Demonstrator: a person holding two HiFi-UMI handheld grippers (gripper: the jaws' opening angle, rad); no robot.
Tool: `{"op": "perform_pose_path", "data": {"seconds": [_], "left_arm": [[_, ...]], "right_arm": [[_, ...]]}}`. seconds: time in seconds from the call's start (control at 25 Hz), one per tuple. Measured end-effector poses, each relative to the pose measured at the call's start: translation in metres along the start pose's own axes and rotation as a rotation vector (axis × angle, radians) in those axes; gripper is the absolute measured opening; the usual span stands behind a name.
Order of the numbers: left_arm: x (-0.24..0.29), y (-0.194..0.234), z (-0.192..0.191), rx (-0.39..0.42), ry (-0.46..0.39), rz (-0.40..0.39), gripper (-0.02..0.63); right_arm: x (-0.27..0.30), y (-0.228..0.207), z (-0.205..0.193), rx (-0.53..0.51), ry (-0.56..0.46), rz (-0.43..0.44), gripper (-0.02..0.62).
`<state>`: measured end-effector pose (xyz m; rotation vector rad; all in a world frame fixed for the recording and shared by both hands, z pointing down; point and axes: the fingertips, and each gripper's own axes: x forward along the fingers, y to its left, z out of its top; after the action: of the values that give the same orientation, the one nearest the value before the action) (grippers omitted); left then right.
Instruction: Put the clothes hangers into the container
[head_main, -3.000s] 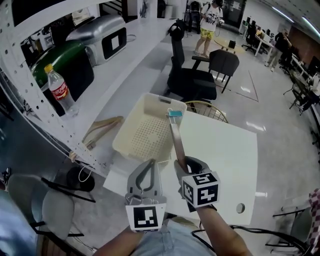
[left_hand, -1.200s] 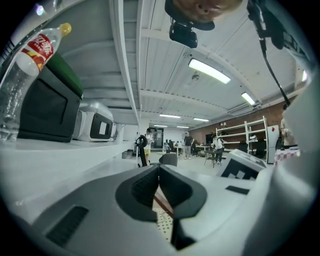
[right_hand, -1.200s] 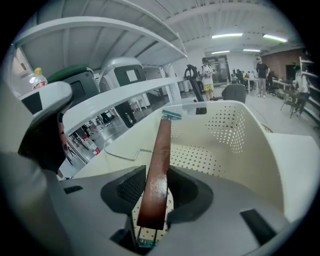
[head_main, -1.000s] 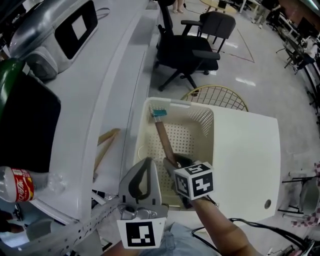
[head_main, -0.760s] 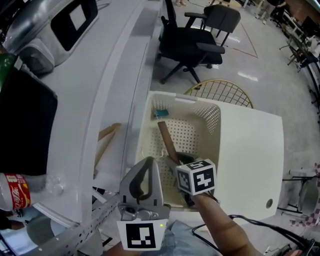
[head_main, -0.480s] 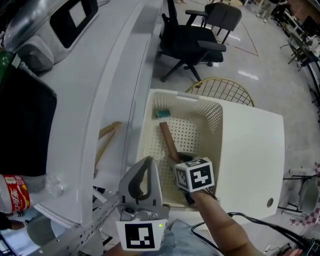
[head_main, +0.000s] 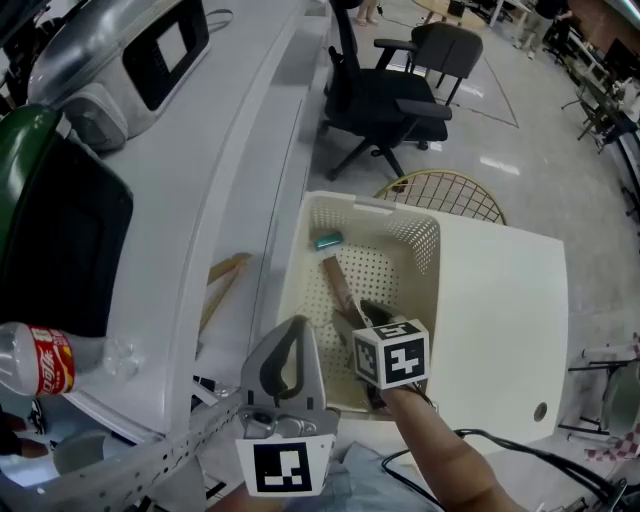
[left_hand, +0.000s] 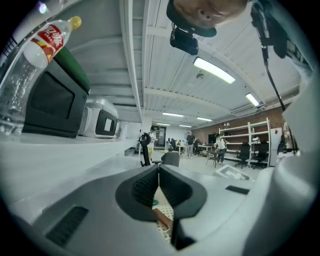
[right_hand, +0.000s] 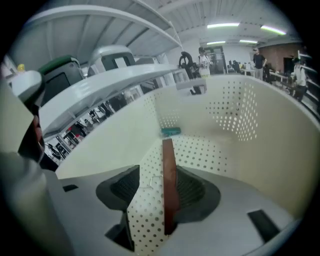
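A cream perforated basket (head_main: 432, 300) stands on a white table. Inside it lies a brown wooden hanger (head_main: 338, 283), with a teal piece (head_main: 327, 240) just past its far end. My right gripper (head_main: 358, 312) is down inside the basket at the near end. Its jaws are opening, and the hanger (right_hand: 168, 185) runs between them close to the right pad, with a wide gap on the left. My left gripper (head_main: 296, 330) hovers shut and empty at the basket's near left corner. A second wooden hanger (head_main: 222, 285) lies on the counter left of the basket.
A long white counter (head_main: 200, 170) carries a green and black appliance (head_main: 50, 230), a silver machine (head_main: 140, 60) and a cola bottle (head_main: 40, 360). A black office chair (head_main: 385, 105) and a gold wire chair (head_main: 440, 195) stand beyond the basket. Bare white tabletop (head_main: 500, 320) lies to the right.
The hanger has come down from a raised tilt to lie low in the basket, with my right gripper lowered along with it. The left gripper has stayed in place.
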<state>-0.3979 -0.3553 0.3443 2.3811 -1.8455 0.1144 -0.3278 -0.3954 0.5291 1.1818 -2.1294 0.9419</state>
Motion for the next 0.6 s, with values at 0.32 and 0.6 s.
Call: {"op": "perform_pose_path", "data": {"seconds": [0.32, 0.6], "left_arm": [[-0.008, -0.015, 0.028, 0.011, -0.051, 0.036, 0.014], [-0.019, -0.044, 0.066, 0.056, -0.137, 0.057, 0.014]], "right_arm": [[-0.103, 0.058, 0.086, -0.179, -0.384, 0.113, 0.095], [-0.194, 0.074, 0.106, -0.306, -0.641, 0.143, 0.017]]}}
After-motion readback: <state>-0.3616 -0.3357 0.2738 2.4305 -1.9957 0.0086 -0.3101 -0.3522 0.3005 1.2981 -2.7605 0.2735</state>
